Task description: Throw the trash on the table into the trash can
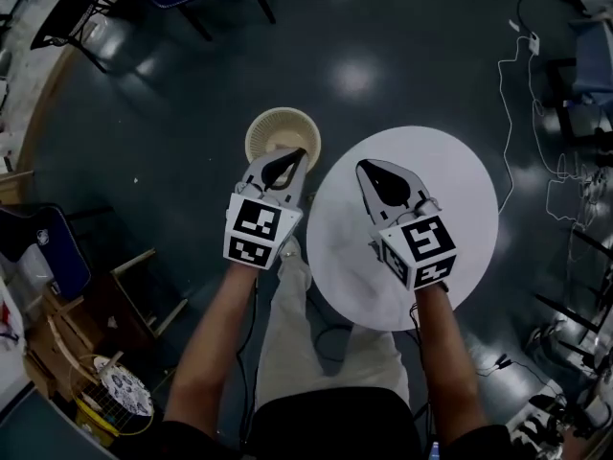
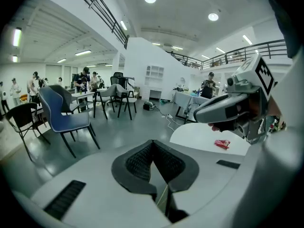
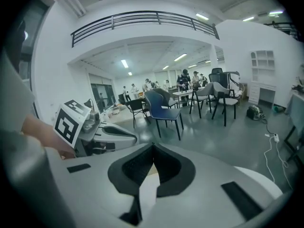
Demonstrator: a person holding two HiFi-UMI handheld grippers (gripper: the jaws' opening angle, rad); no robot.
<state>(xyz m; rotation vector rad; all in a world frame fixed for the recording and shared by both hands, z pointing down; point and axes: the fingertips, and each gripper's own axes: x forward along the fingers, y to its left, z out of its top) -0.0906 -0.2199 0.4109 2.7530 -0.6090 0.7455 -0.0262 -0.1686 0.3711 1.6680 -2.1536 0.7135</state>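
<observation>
A small red wrapper (image 2: 222, 144) lies on the round white table (image 1: 445, 175); it shows only in the left gripper view, and the head view hides it. A beige basket-weave trash can (image 1: 273, 127) stands on the dark floor just left of the table. My left gripper (image 1: 286, 155) is raised over the can's near rim, its jaws shut with nothing visibly between them (image 2: 152, 142). My right gripper (image 1: 365, 167) hangs over the table's left part, its tips also shut together and empty (image 3: 153, 146). Each gripper sees the other beside it.
A blue chair (image 2: 64, 113) and black chairs (image 3: 223, 96) stand on the shiny grey floor. Cables (image 1: 536, 113) run along the right. A wooden frame and boxes (image 1: 86, 333) crowd the lower left. People stand far back in the hall.
</observation>
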